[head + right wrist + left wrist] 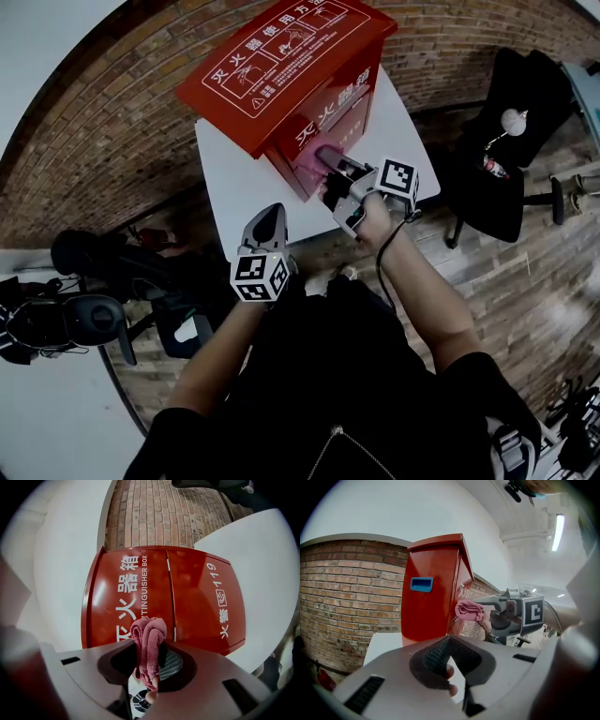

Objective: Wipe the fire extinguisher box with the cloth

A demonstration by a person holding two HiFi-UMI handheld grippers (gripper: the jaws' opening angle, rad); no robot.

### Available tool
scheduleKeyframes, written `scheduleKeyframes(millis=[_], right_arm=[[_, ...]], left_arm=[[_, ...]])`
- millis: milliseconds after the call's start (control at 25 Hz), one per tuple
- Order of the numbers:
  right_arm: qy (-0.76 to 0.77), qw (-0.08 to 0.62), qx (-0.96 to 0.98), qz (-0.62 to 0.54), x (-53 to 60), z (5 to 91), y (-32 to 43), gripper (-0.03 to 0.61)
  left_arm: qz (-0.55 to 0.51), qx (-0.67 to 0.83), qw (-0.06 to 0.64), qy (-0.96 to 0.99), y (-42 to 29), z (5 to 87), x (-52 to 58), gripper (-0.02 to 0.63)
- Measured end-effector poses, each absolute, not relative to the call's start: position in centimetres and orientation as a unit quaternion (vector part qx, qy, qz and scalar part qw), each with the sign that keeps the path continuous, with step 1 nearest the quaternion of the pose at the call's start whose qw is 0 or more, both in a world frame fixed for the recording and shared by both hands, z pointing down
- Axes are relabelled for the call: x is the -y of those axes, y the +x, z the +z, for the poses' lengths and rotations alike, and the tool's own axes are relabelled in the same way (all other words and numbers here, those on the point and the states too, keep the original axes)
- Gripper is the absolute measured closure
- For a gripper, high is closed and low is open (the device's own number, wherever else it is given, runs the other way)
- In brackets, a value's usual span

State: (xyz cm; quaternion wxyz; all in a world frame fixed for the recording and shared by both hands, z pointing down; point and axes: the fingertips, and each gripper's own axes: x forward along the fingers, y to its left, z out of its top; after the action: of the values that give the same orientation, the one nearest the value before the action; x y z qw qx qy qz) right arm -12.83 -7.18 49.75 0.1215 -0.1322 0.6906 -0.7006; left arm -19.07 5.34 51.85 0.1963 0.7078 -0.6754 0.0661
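the right gripper [149,660] has its fingers clamped on a bunched pink cloth [148,637], held at the lettered front of the red fire extinguisher box [187,597], which stands on the white worktop [239,178]. the left gripper [268,217] hangs over the worktop's near edge, fingers together on nothing.

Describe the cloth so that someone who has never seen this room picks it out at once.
Find the white table by the brick wall, with the red fire extinguisher box standing on it. At the box's lettered front, the tongs of the right gripper are shut on the cloth. It is a small bunched pink rag, the only soft, pink thing there.
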Motion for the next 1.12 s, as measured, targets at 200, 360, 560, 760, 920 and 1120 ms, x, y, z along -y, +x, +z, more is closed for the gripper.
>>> scheduleKeyframes(millis=[200, 360, 560, 760, 920, 1120], right_arm=[[-0.114, 0.135, -0.695, -0.697, 7.2, 47.6, -12.8, 0.471], [-0.103, 0.147, -0.702, -0.689, 7.2, 45.6, -12.7, 0.471], [-0.099, 0.156, -0.701, -0.689, 7.1, 44.5, -12.8, 0.471], [-0.096, 0.168, -0.707, -0.68, 7.1, 42.5, -12.7, 0.471], [-0.105, 0.175, -0.706, -0.679, 7.1, 41.4, -12.8, 0.471], [-0.118, 0.182, -0.695, -0.685, 7.3, 40.2, -12.8, 0.471]], left_arm=[[0.067, 0.676, 0.191, 0.708, -19.3, 51.4, -5.1, 0.584], [0.07, 0.674, 0.186, 0.711, -19.5, 50.9, -5.1, 0.584], [0.072, 0.671, 0.177, 0.716, -20.4, 50.5, -4.6, 0.584], [0.069, 0.651, 0.175, 0.735, -20.4, 49.9, -4.3, 0.584], [0.068, 0.635, 0.179, 0.749, -21.1, 49.7, -4.1, 0.584], [0.068, 0.605, 0.18, 0.773, -21.4, 49.3, -3.9, 0.584]])
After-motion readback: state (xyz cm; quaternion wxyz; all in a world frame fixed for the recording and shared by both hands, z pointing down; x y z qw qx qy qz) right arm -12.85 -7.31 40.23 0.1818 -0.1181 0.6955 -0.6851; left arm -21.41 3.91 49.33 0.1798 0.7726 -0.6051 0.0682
